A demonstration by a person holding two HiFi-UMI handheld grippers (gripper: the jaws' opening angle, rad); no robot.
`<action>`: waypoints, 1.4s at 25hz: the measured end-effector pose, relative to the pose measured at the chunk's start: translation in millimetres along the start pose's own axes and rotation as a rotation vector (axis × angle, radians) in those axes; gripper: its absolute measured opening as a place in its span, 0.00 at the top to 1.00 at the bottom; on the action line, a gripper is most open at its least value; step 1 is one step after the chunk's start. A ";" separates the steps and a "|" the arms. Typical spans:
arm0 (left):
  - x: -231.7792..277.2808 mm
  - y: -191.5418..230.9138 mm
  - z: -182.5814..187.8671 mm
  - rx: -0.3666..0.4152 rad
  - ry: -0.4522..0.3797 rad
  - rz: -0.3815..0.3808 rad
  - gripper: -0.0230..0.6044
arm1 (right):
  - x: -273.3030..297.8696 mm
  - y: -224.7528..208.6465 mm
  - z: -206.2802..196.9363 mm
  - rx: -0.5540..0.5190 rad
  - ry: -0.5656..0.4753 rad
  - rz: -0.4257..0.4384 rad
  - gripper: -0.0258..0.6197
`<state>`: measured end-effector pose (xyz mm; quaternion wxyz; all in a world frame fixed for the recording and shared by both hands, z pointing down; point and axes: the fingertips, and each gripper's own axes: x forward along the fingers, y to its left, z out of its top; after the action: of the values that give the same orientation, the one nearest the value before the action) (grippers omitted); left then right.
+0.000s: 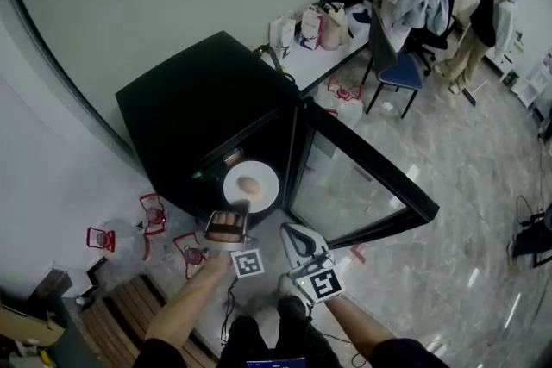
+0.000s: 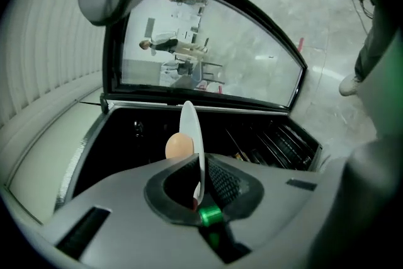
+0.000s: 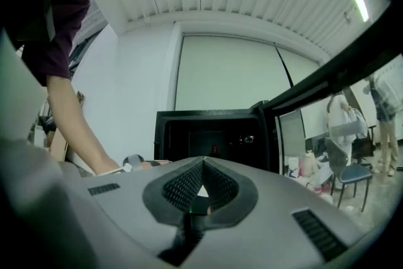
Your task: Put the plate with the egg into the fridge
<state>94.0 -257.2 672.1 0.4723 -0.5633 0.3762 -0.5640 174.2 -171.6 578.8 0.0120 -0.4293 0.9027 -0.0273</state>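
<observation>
A white plate (image 1: 261, 187) carrying a brown egg (image 1: 249, 184) hangs level in front of the open black fridge (image 1: 198, 103). My left gripper (image 1: 236, 211) is shut on the plate's near rim. In the left gripper view the plate (image 2: 191, 129) stands edge-on, pinched between the jaws of the left gripper (image 2: 196, 167), with the egg (image 2: 179, 147) on its left face and the dark fridge interior (image 2: 252, 138) behind. My right gripper (image 1: 291, 233) hovers just right of the plate, shut and holding nothing. In its own view the right gripper (image 3: 202, 165) points at the fridge opening (image 3: 214, 135).
The fridge's glass door (image 1: 362, 177) swings open to the right. Red-framed items (image 1: 155, 215) lie on the floor at the left. A table with bags (image 1: 319, 30), a blue chair (image 1: 398, 73) and two people (image 1: 448, 4) are farther back right.
</observation>
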 end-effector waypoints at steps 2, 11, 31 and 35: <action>36.1 -13.9 -2.7 0.001 0.050 -0.013 0.92 | 9.2 -11.5 -17.7 -0.001 0.012 0.047 0.95; 165.1 -70.5 -47.8 -0.005 0.193 -0.097 0.92 | 39.1 -48.2 -95.8 0.061 0.058 0.074 0.95; 179.2 -143.2 -38.6 -0.224 0.213 -0.759 0.88 | 61.9 -74.2 -107.6 0.116 0.083 0.095 0.95; 174.9 -146.1 -38.4 -0.184 0.229 -0.890 0.85 | 62.2 -78.0 -105.1 0.114 0.082 0.098 0.95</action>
<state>54.1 -389.0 857.7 0.0881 -0.6436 0.1961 -0.7346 190.6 -264.9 688.5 0.0008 -0.3816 0.9194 -0.0957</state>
